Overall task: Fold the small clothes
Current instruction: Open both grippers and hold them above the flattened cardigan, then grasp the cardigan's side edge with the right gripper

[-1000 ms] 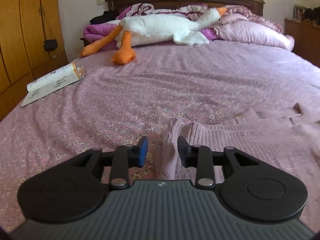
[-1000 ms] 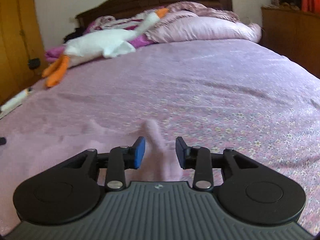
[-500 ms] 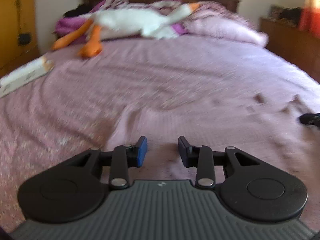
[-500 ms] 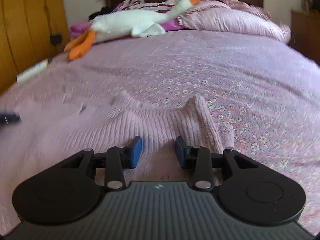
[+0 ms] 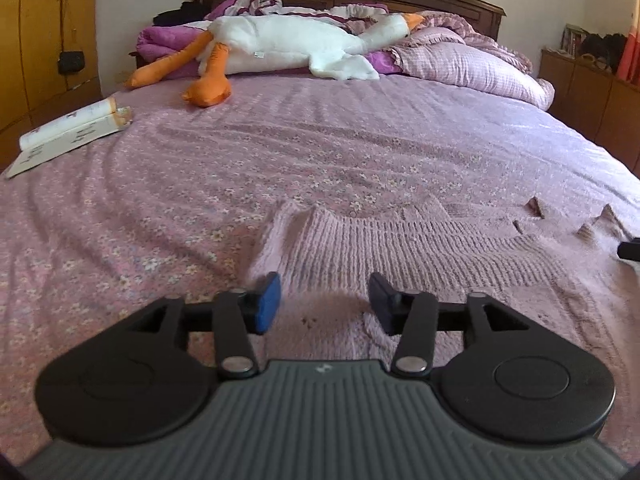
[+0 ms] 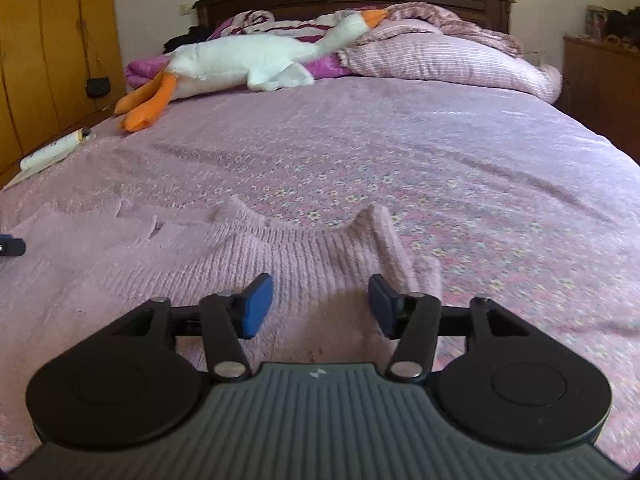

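Note:
A pink knitted sweater (image 5: 420, 248) lies spread flat on the flowered pink bedspread (image 5: 320, 152). My left gripper (image 5: 324, 302) hovers low over the sweater's left edge. Its jaws are opening, and only flat knit lies beneath the gap, with nothing pinched. In the right wrist view the same sweater (image 6: 240, 256) stretches off to the left, with a raised ridge of knit on its right side. My right gripper (image 6: 320, 300) sits over that right side with its jaws opening, and the blue pads are clear of the fabric. Each view shows the other gripper's dark tip at its edge (image 5: 630, 249) (image 6: 12, 247).
A big white plush goose (image 5: 288, 46) with orange feet lies across the head of the bed beside pink pillows (image 5: 472, 64). An open book (image 5: 68, 132) rests on the bed's left edge. Wooden wardrobes (image 5: 36, 32) stand left, a low cabinet (image 5: 592, 92) right.
Both grippers held pinched-up folds of the sweater a second ago. Their jaws have since widened, the folds have dropped, and the sweater now lies flat on the bed.

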The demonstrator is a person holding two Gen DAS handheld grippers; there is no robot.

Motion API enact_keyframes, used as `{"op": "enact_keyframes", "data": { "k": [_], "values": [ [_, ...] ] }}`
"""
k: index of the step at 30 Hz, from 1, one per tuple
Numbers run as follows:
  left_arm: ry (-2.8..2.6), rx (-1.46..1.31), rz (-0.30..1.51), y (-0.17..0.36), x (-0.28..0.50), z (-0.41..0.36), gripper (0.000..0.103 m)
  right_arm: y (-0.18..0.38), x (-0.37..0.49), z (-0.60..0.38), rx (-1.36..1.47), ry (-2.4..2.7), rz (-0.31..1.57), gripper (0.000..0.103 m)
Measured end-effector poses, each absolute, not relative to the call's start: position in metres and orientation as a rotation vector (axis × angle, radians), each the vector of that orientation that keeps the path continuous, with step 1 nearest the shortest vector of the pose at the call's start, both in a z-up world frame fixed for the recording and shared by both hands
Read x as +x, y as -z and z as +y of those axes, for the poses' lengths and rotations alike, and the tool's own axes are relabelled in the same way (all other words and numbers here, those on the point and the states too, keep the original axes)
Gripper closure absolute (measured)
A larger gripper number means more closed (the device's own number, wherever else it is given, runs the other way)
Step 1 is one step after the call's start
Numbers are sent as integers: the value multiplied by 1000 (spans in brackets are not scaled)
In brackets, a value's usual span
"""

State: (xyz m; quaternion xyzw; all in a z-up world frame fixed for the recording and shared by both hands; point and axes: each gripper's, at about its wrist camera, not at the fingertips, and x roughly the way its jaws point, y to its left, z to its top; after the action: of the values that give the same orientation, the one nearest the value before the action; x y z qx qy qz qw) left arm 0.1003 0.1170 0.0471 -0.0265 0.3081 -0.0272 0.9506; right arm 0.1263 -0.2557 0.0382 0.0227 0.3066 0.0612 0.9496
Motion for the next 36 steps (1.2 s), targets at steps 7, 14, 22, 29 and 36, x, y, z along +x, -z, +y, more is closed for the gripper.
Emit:
{"op": "enact_keyframes", "data": {
  "k": [7,14,22,29,36],
  "values": [
    [58,-77,645,-64,76,120,42,-57,78,-280,165,-71,596,30],
    [58,-82,690,-71,48,110,42,-60,31,-297,237,-60,619,29],
    [47,-116,729,-73,20,101,42,-50,1,-303,310,-47,653,19],
    [50,-108,763,-68,3,94,42,-37,-3,-308,406,-91,693,19],
    [48,-111,794,-60,0,91,42,-26,0,-308,462,-144,729,17]
  ]
}}
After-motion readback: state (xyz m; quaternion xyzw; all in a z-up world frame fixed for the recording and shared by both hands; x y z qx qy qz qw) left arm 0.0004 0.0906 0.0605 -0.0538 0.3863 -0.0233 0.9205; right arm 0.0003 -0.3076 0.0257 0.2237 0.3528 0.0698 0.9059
